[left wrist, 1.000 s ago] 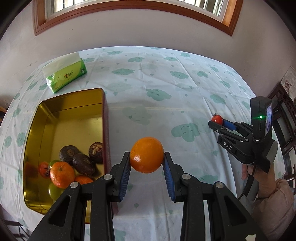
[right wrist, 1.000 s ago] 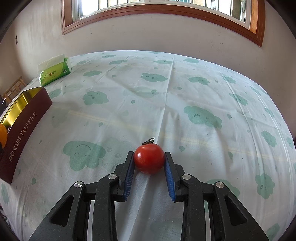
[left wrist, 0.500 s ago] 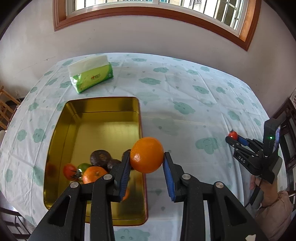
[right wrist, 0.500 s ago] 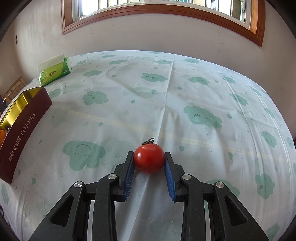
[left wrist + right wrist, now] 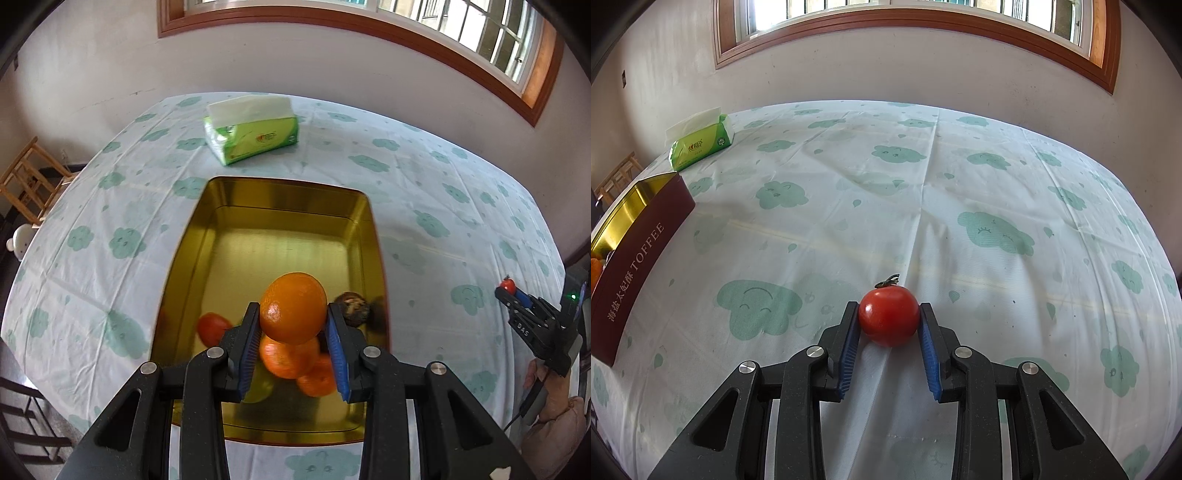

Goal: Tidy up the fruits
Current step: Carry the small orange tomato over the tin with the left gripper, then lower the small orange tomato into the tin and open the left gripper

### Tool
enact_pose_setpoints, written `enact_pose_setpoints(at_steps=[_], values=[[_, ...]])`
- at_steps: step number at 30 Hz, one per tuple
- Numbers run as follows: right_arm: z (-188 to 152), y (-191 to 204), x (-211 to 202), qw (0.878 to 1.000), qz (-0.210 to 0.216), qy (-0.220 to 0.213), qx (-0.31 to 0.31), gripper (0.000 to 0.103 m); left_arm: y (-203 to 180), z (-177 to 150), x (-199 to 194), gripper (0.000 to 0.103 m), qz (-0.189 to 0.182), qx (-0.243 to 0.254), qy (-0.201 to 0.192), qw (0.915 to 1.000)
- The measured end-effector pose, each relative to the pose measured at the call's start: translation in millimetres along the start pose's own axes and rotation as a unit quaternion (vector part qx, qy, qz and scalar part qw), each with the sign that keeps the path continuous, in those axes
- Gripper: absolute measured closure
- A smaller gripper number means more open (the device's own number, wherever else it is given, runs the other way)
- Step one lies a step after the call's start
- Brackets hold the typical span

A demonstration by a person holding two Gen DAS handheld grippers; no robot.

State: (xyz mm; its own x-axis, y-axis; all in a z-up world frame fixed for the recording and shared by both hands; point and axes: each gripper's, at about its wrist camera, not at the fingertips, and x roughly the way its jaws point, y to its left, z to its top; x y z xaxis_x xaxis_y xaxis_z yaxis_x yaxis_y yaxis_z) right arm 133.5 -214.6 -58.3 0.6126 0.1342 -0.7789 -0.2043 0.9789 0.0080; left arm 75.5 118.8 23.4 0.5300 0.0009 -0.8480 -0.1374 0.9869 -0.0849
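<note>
My left gripper (image 5: 293, 328) is shut on an orange (image 5: 293, 307) and holds it above the near part of a gold toffee tin (image 5: 288, 206). In the tin lie oranges (image 5: 288, 360), a red fruit (image 5: 212, 326), a green fruit (image 5: 260, 386) and a dark brown fruit (image 5: 352, 304). My right gripper (image 5: 888, 334) is shut on a red tomato (image 5: 888, 314) just above the tablecloth. It also shows in the left wrist view (image 5: 511, 291) at the far right, well away from the tin. The tin's maroon side (image 5: 639, 258) shows at the left of the right wrist view.
A green tissue pack (image 5: 253, 134) lies beyond the tin; it also shows in the right wrist view (image 5: 701, 142). The round table has a cloud-print cloth (image 5: 960, 206). A wooden chair (image 5: 31, 179) stands off the table's left edge.
My left gripper has moved left with the orange, from beside the tin's right wall to above the tin's inside. The right gripper and tomato have not moved.
</note>
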Motion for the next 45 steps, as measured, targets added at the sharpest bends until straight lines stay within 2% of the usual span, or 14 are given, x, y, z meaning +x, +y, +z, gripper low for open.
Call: enact_pose_setpoints(at_steps=[10,27,45], values=[[0,1,0,1.0,0.0,0.0,0.0,0.07,35,-4,4,0.072,0.017,-0.031,0.013,0.9993],[1,0,0,1.0,-0.001,0.0,-0.001,0.07,53,-36,13,0.072,0.015,-0.035,0.052,0.9979],[1,1,0,1.0,-0.002,0.0,-0.001,0.07,59,-38,21,0.071,0.018,-0.04,0.062,0.9971]])
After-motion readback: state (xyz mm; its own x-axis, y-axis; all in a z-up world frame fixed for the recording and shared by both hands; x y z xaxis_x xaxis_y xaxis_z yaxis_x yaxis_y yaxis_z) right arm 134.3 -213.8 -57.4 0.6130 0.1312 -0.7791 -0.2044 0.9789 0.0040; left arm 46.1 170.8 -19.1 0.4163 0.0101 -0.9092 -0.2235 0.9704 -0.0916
